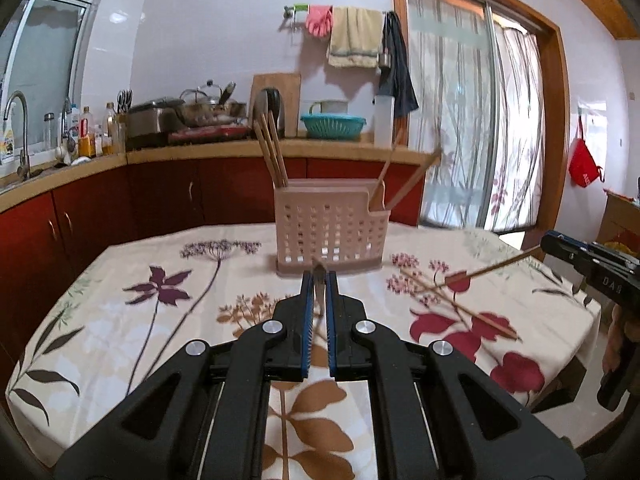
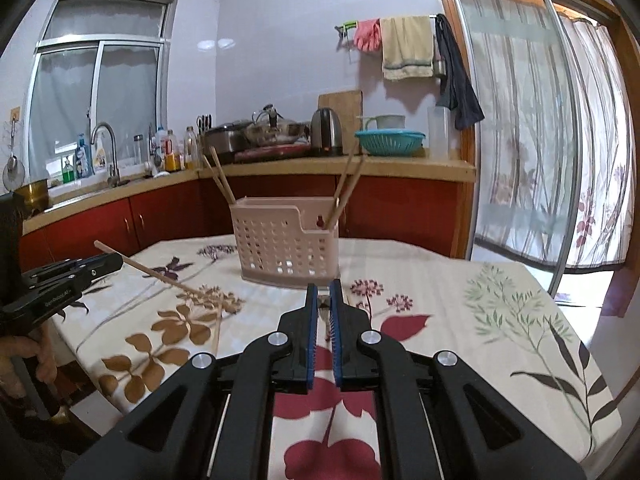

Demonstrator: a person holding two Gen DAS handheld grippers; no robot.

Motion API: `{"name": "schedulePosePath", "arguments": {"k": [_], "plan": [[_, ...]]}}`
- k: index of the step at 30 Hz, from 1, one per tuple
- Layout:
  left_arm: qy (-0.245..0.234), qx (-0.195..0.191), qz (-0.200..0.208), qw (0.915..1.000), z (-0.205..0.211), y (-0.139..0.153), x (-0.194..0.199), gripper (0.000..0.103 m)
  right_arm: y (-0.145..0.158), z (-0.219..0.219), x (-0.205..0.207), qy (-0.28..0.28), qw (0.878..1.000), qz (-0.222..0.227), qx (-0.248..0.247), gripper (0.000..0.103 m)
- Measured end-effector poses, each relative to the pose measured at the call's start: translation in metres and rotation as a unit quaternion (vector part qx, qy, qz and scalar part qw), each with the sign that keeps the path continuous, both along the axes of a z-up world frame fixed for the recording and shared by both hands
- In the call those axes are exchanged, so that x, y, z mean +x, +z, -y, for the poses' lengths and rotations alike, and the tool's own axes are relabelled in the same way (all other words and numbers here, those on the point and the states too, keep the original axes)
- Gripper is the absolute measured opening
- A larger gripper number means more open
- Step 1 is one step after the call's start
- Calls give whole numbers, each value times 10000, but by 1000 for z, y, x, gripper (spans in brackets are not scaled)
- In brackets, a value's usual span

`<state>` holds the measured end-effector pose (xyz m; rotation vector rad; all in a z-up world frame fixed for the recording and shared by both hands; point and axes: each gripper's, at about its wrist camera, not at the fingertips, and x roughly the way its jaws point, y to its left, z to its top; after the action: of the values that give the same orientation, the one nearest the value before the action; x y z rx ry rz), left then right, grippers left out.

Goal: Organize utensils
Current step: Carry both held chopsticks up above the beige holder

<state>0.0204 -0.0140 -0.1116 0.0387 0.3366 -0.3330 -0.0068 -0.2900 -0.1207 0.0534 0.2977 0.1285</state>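
Note:
A pink perforated utensil holder (image 1: 328,228) stands on the floral tablecloth, with chopsticks upright in its left and right compartments; it also shows in the right wrist view (image 2: 286,248). My left gripper (image 1: 319,280) is shut on a chopstick, seen end-on; in the right wrist view that chopstick (image 2: 160,274) slants down from the left gripper (image 2: 116,260) to the cloth. My right gripper (image 2: 325,296) is shut on another chopstick (image 1: 496,268), which sticks out of the right gripper (image 1: 546,242) at the table's right edge. One more chopstick (image 1: 460,306) lies on the cloth.
The table (image 1: 120,344) sits in a kitchen. Behind it a counter (image 1: 200,148) with red cabinets carries pots, bottles, a kettle and a teal basket (image 1: 333,125). A sliding glass door with curtains (image 1: 480,120) is to the right.

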Motion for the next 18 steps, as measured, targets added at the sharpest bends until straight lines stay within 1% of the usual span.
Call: {"name": "schedulePosePath", "arguments": {"k": [3, 9, 18], "plan": [[38, -16, 62, 10000, -1, 7, 0, 6, 5, 0, 1, 18, 10000, 34, 31, 7], [53, -177, 67, 9998, -4, 13, 3, 6, 10, -3, 0, 50, 10000, 62, 42, 7], [15, -240, 236, 9994, -2, 27, 14, 6, 23, -2, 12, 100, 9998, 125, 108, 7]]}}
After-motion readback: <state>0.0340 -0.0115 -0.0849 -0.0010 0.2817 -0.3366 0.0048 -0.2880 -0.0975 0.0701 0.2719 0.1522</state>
